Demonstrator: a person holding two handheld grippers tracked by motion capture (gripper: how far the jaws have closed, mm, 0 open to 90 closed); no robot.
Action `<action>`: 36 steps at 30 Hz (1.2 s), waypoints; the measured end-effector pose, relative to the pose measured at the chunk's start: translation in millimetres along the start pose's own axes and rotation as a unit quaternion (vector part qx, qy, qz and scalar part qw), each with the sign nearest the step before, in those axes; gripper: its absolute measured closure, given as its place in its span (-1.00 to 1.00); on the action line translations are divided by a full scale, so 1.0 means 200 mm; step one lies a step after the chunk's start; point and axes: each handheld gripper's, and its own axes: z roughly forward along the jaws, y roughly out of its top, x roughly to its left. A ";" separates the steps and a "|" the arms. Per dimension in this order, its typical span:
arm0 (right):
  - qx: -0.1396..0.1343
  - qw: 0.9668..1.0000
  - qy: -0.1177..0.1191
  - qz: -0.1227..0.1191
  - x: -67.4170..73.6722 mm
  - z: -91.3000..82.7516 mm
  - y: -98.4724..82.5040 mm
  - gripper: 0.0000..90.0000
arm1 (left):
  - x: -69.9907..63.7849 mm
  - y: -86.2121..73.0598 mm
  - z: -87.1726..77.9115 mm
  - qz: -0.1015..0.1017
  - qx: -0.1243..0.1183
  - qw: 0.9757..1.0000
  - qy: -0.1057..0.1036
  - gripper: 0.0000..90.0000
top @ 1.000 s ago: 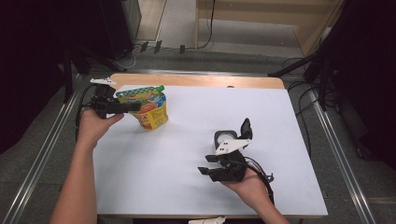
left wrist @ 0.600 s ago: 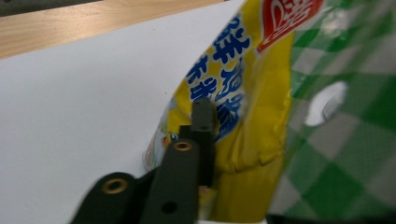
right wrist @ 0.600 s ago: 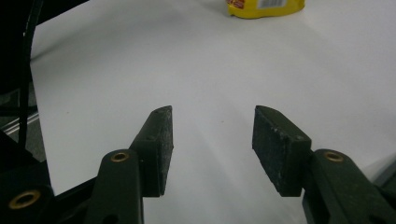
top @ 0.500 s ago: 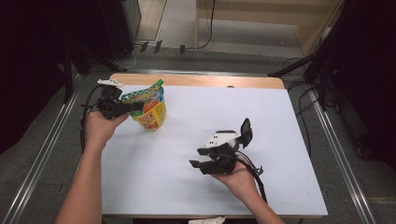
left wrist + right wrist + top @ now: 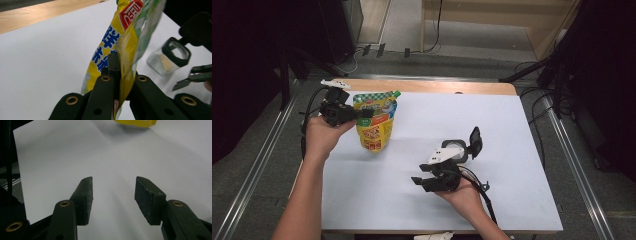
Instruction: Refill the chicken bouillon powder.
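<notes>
A pouch [image 5: 375, 122] stood upright on the table [image 5: 512, 130], toward its far left corner. The left gripper [image 5: 362, 114] was at the pouch's left, clamped on its upper edge. A jar [image 5: 454, 150] stood well to the pouch's right and nearer the person. The right gripper [image 5: 424, 182] lay just in front of the jar, well apart from the pouch.

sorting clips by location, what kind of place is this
Likely a lab or recording workspace rather than a home: a table covered in plain white, bare cables trailing over the floor behind it, and dark stands at the side.
</notes>
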 end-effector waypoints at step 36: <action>0.003 0.999 -0.026 0.025 -0.04 0.22 -0.06 0.09 | -0.43 0.02 -0.01 0.036 0.032 0.996 -0.081 1.00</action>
